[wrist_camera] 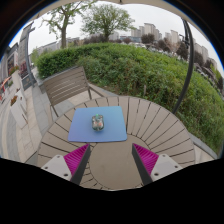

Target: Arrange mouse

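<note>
Grey and hard-shelled, the small computer mouse [98,123] sits mid-frame on a blue rectangular mouse pad [82,133] atop the round slatted wooden table [160,125], beyond your open, empty gripper [111,160]; it looks light and slippery, so pinch its long sides.

Bare slatted counter [150,120] is seen on every side of the blue mat [98,125], and the mat is occupied only by the mouse [98,122] at its middle. The stretch between the mat and the spread jaws is left free. Beyond the mat, a wooden chair [68,85] is set against the counter's far edge, with a hedge [150,65] behind.
</note>
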Available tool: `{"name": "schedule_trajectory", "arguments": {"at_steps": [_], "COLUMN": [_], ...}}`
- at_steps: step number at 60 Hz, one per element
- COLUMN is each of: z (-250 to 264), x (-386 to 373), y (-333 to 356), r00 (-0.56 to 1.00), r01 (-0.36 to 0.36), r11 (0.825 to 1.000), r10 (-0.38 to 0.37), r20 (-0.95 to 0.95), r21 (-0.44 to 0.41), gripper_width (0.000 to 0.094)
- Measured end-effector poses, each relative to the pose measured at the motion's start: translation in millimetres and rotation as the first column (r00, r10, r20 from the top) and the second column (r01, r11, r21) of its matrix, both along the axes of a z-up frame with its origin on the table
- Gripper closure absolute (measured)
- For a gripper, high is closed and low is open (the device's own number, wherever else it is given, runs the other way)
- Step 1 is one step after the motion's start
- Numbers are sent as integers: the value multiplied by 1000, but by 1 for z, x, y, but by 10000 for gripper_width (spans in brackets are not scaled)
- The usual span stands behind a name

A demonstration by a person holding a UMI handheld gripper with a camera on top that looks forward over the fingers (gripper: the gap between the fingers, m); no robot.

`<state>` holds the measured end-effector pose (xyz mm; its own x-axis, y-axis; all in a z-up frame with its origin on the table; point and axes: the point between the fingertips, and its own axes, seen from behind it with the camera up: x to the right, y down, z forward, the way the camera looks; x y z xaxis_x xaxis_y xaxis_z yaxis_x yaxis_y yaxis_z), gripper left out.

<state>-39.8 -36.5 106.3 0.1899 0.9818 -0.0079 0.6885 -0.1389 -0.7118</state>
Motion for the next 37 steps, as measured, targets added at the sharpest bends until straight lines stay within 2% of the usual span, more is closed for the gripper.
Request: {"name": "schedule_trajectory", "arguments": {"at_steps": [8,16,26,32,37], "z": [19,26,29,34,36], "x": [112,184,234,249,264], "y": [15,33,27,30,25], "r00": [997,995,997,998,998], "r01": [33,53,20,-1,-8], "r11": [999,997,1000,1000,1000], "r10": [-34,-57,-20,-1,8], "r20": [68,80,78,69,67], "r21": [14,54,7,24,0], "gripper_width": [84,80,83,80,78]}}
